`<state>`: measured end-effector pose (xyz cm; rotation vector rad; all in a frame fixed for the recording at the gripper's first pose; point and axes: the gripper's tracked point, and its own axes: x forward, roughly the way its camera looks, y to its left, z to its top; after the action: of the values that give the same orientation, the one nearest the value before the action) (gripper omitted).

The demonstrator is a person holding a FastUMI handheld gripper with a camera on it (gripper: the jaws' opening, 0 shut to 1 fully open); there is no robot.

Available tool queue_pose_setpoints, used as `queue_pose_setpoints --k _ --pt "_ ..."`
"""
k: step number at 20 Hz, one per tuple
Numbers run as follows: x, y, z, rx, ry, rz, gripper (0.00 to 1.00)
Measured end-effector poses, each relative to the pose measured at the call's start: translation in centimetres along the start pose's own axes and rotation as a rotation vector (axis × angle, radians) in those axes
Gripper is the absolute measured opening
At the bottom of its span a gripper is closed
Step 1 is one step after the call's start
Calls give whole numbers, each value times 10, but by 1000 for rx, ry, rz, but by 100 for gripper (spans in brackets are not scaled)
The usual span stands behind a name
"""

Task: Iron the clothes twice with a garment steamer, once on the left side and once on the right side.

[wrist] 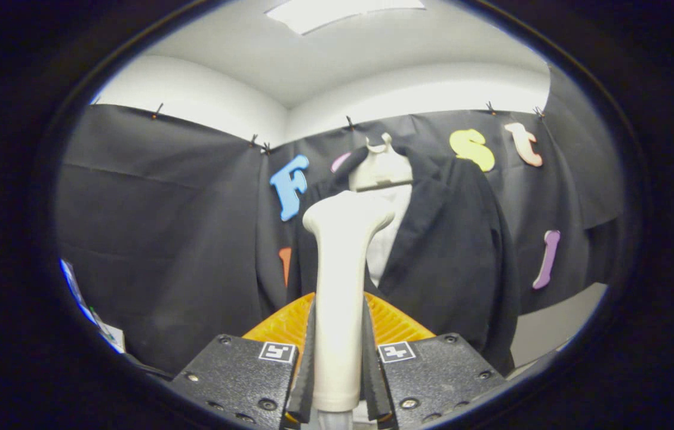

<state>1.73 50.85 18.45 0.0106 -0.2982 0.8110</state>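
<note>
My gripper [339, 358] is shut on the handle of a white garment steamer [339, 280]; both fingers [308, 364] press its sides. The steamer stands upright between them, its head [348, 218] raised toward the clothes. Beyond it hangs a black jacket [450, 251] over a white shirt [385, 239] on a white hanger [381, 167], against the black cloth wall. The steamer head sits in front of the jacket's left half and hides part of it. How far the head is from the fabric I cannot tell.
Black cloth [157, 239] covers the booth walls to the left and right of the jacket. A pale surface [551, 328] shows low on the right, and some coloured paper [89, 310] lies low on the left.
</note>
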Motion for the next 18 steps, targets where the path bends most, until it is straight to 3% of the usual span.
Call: queue_pose_setpoints --k 3,10,14,18 --pt "36 15 31 -25 -82 23 37" --pt "106 27 81 -142 -181 -9 37" --pt "137 30 86 -173 -186 -43 37" --pt "141 18 64 -164 -158 -91 37"
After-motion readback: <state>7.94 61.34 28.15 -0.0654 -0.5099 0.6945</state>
